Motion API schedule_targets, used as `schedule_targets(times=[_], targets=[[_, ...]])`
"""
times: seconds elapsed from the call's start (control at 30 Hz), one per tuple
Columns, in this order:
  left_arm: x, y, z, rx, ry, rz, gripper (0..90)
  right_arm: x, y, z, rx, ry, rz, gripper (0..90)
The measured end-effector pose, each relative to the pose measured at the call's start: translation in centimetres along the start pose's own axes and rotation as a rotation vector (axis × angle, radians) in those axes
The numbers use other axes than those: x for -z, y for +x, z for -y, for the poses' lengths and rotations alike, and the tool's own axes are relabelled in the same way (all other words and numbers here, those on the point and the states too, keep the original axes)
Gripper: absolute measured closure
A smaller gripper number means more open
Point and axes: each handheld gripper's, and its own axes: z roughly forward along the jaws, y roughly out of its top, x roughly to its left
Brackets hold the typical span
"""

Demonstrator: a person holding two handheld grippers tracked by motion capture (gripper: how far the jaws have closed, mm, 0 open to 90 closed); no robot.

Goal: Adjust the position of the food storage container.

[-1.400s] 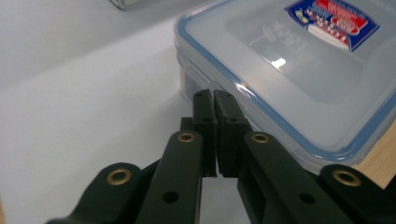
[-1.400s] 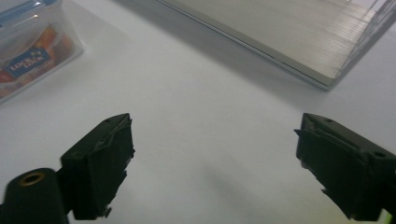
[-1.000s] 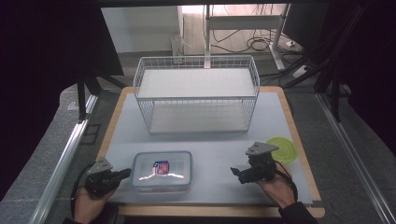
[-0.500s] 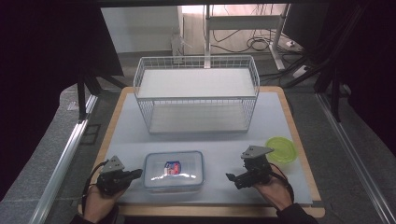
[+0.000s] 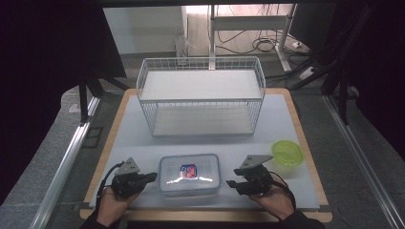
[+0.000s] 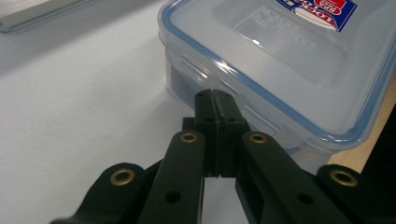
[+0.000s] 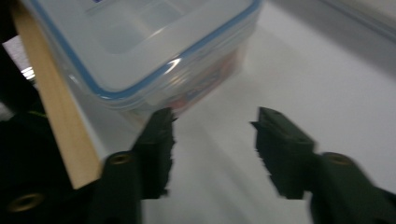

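A clear plastic container (image 5: 189,174) with a blue-sealed lid and a red and blue label lies at the front middle of the white mat. My left gripper (image 5: 153,177) is shut, empty, and its tips meet the container's left side. The left gripper view shows the joined jaws (image 6: 214,100) against the latch flap of the container (image 6: 289,60). My right gripper (image 5: 230,183) lies just right of the container and points at it. Its jaws (image 7: 212,126) have just been closing; they stand apart with only bare mat between them, near a corner of the container (image 7: 140,42).
A white wire basket (image 5: 200,95) with a shelf stands at the back middle of the mat. A green bowl (image 5: 287,152) sits at the right, behind my right hand. The wooden table edge (image 5: 205,215) runs close in front of the container.
My left gripper has moved right, and the container has slid right with it. The right gripper has shifted slightly toward the container and its jaws have narrowed.
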Motion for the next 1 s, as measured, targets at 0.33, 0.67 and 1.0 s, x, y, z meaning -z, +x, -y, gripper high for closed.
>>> schedule_targets(times=[0.33,0.67,1.0], targets=[[-1.1,-1.6,-0.6,-0.073,0.086,0.022,89.8,-0.4,1.0,0.2,0.043,0.068,-0.023,86.8],[-2.0,-3.4,-0.5,-0.102,0.148,0.001,89.9,-0.4,1.2,0.3,0.045,0.063,-0.010,90.0],[-4.0,-2.4,-2.2,-0.096,0.141,-0.001,89.9,-0.1,0.2,0.5,0.022,0.054,0.045,89.8]])
